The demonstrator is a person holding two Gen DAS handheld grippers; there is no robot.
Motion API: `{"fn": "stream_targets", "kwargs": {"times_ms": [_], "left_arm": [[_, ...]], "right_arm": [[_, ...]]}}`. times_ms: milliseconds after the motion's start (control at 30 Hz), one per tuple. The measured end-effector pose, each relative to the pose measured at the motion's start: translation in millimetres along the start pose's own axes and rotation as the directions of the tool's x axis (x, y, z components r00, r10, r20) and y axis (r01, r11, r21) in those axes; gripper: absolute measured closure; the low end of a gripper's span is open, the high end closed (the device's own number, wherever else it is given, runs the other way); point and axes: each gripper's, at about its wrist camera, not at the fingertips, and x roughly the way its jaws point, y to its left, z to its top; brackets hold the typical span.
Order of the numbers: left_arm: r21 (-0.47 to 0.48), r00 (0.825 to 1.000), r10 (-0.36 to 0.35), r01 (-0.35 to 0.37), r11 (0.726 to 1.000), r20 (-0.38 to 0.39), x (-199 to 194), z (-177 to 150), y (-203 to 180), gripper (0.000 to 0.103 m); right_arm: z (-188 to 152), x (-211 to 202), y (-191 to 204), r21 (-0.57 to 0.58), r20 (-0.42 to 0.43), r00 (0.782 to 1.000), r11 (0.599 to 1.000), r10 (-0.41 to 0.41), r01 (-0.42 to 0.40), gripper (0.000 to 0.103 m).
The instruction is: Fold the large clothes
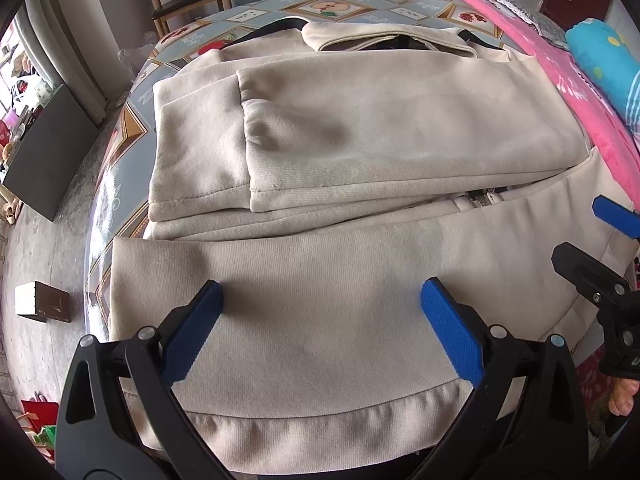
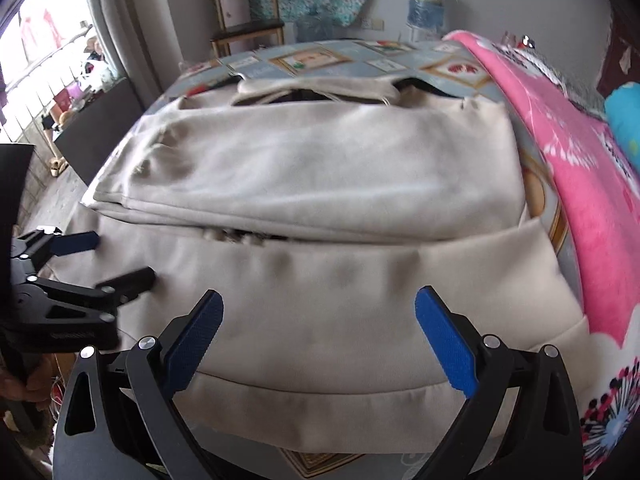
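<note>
A beige jacket (image 1: pixel 340 152) lies on the tabletop (image 1: pixel 248 16), collar pointing away, hem nearest; both grippers' jaws hover spread above the hem.

Left claw (image 1: pixel 322 300) jaws spread wide, hovering over the lower hem area of the beige jacket (image 1: pixel 360 140), nothing gripped. Jacket lies flat on the patterned table (image 1: pixel 132 128), both sleeves folded across the chest, collar at far end. Right claw (image 1: pixel 588 240) at right edge, open. Pink blanket (image 1: pixel 576 92) beside the jacket.
</note>
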Motion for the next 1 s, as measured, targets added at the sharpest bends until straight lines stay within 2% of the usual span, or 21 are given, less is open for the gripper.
{"fn": "stream_targets", "kwargs": {"times_ms": [100, 267, 433, 600, 700, 833, 900, 1000], "left_arm": [[0.003, 1.000, -0.003, 0.003, 1.000, 0.016, -5.5, 0.2, 2.5, 0.007], [-0.001, 0.987, -0.010, 0.011, 1.000, 0.161, -46.6, -16.9, 18.6, 0.007], [-0.031, 0.977, 0.010, -0.003, 1.000, 0.213, -73.4, -44.2, 42.6, 0.007], [-0.073, 0.970, 0.027, -0.010, 0.997, 0.240, -80.4, -57.3, 61.9, 0.010], [-0.082, 0.968, 0.024, -0.004, 0.997, 0.250, -80.2, -58.3, 74.9, 0.022], [-0.114, 0.980, 0.025, -0.003, 0.994, 0.198, -67.7, -53.2, 96.0, 0.040], [-0.135, 0.984, 0.004, 0.021, 0.991, 0.176, -63.0, -52.8, 104.3, 0.053], [-0.152, 0.985, -0.038, 0.064, 0.986, 0.168, -60.7, -55.7, 111.6, 0.064]], "right_arm": [[0.2, -1.5, 3.4, -0.016, -0.001, 1.000, 1.000, -0.001, 0.001, 0.009], [-4.2, -10.3, 3.4, -0.001, 0.022, 0.996, 0.996, 0.091, -0.091, 0.009], [-2.9, -4.0, 15.8, -0.012, 0.004, 0.985, 0.985, 0.171, -0.171, 0.009], [-0.9, 8.9, 27.0, -0.014, -0.047, 0.976, 0.977, 0.212, -0.213, 0.014], [-3.2, 16.9, 29.5, 0.003, -0.076, 0.976, 0.979, 0.204, -0.204, 0.019], [-3.2, 20.0, 29.5, 0.023, -0.084, 0.978, 0.982, 0.188, -0.187, 0.021], [-2.2, 20.5, 29.2, 0.029, -0.090, 0.979, 0.983, 0.182, -0.181, 0.021], [-1.3, 21.3, 29.0, 0.039, -0.097, 0.979, 0.984, 0.178, -0.175, 0.022]]}}
